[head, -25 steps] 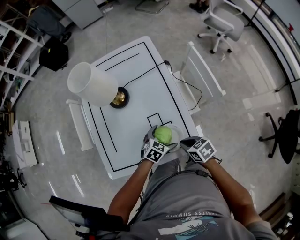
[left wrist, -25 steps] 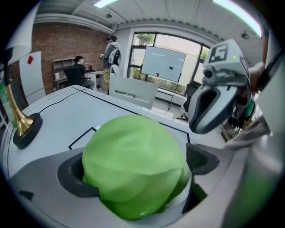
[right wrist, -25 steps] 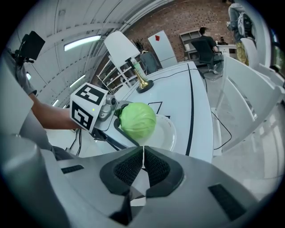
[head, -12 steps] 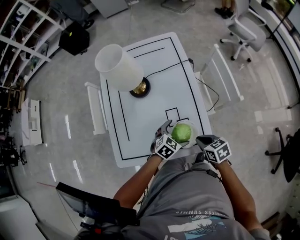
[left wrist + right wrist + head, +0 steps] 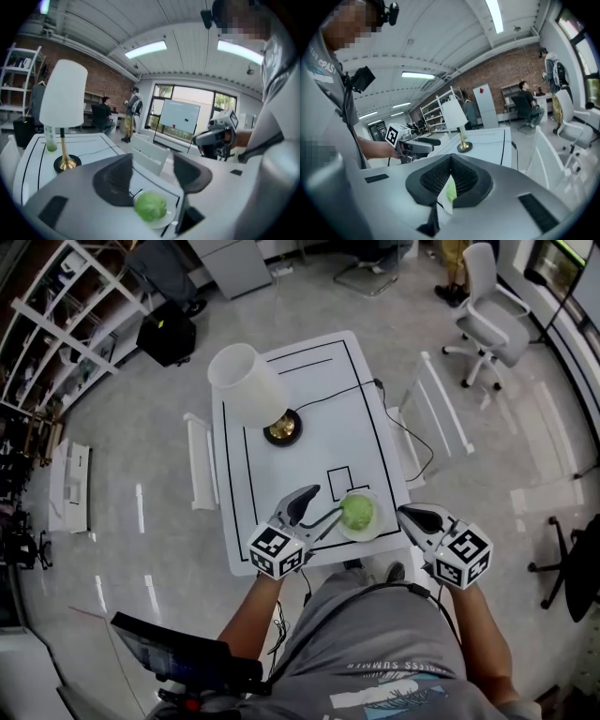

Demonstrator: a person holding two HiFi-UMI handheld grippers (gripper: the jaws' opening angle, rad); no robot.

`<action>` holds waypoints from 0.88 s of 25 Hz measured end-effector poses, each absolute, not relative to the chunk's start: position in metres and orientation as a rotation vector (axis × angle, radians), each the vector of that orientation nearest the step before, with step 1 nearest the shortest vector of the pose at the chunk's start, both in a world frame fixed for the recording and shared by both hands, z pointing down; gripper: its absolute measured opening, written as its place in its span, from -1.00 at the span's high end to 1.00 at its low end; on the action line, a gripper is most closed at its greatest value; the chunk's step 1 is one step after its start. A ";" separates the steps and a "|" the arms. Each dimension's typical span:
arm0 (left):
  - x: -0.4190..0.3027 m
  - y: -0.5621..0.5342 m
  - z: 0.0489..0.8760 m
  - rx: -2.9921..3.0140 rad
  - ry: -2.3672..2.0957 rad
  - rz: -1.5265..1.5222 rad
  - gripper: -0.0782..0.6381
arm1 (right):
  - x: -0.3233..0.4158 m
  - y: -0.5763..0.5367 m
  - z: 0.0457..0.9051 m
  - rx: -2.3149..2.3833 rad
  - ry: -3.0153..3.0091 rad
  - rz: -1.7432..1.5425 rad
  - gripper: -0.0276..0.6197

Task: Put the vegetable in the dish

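Now cabbage in dish lies near right tongs.

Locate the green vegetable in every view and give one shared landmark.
Head view: vegetable on the dish, just right of centre.
Left gripper view: bottom centre, on the dish.
Right gripper view: low centre, only a green sliver shows.
Landmark: the white-shaded lamp, in all three views.

left tongs just narrowed, empty; right tongs shut.
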State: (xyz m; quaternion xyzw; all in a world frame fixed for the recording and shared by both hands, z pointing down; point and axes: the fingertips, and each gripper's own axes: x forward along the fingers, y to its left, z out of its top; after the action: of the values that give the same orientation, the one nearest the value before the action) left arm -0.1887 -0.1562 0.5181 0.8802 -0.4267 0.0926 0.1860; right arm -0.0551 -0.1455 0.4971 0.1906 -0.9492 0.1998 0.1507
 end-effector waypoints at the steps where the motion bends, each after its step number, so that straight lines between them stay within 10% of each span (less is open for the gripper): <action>1: -0.192 -0.153 0.494 2.483 -1.226 0.156 0.27 | -0.051 -0.144 0.479 0.554 -2.764 0.525 0.89; 3: -0.194 -0.145 0.448 2.488 -1.267 -0.045 0.76 | -0.039 -0.137 0.446 0.571 -2.825 0.448 0.90; 22: -0.137 -0.026 0.367 2.455 -1.530 -0.245 0.76 | 0.081 -0.042 0.360 0.594 -2.986 0.267 0.90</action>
State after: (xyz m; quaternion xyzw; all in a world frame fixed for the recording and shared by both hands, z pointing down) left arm -0.1370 -0.0261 0.3668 0.8395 -0.5234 -0.0839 0.1191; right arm 0.0811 -0.0423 0.3602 0.1941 -0.9762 0.0872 0.0428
